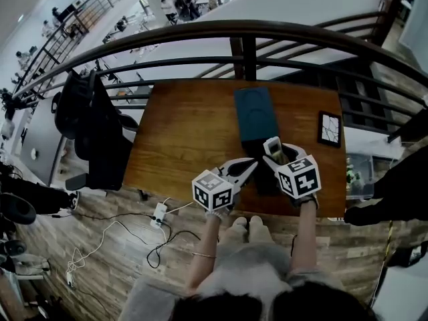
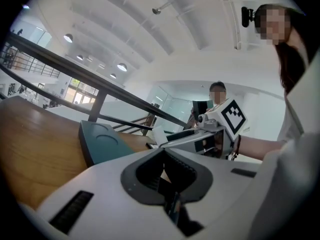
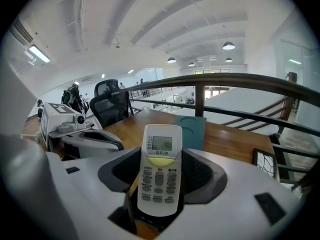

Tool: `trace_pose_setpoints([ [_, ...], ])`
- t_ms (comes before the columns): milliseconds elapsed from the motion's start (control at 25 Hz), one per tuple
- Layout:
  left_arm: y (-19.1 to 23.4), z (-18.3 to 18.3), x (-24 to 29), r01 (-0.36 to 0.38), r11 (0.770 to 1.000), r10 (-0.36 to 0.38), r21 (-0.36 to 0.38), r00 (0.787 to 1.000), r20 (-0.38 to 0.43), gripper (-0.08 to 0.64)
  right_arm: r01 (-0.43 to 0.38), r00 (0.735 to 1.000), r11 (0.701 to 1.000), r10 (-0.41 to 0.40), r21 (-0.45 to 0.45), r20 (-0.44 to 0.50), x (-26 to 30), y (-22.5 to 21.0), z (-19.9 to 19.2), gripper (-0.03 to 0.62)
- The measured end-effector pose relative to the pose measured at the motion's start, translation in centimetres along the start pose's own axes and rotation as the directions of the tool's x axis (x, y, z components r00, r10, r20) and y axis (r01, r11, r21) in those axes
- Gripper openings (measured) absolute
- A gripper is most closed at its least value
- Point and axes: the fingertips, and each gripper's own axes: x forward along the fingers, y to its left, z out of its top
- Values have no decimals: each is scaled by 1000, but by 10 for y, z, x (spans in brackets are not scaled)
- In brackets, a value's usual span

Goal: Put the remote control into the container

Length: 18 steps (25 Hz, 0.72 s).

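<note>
Now R gripper (image 3: 159,165) clamps remote (image 3: 160,149) upright over table (image 1: 187,132); L gripper (image 2: 165,176) alongside, jaws together, empty.

Teal rectangular plastic block (image 1: 254,112) with two round recesses on top; box or lid, cannot tell. Head view: its near end is hidden behind the right gripper (image 1: 275,158). Right gripper view: that end sits behind the white push-button remote control (image 3: 160,169), whose button print is too small to read. Right of block: small black-framed square panel (image 3: 264,163), lower edge hidden by gripper body. Beyond block: people (image 1: 187,2) too small to make out.
</note>
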Motion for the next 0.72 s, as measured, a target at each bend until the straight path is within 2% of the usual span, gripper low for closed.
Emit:
trace_pose_setpoints([
  [320,16,-33,6,-35,997,32,-72,998,-52,5,-44,993,999,46,19,-112,30,-5,-33,245],
  [720,32,-52,6,-79,988,68,-135,994,-89,5,-66,972,998,68,17,-226,57,-11,-58,245],
])
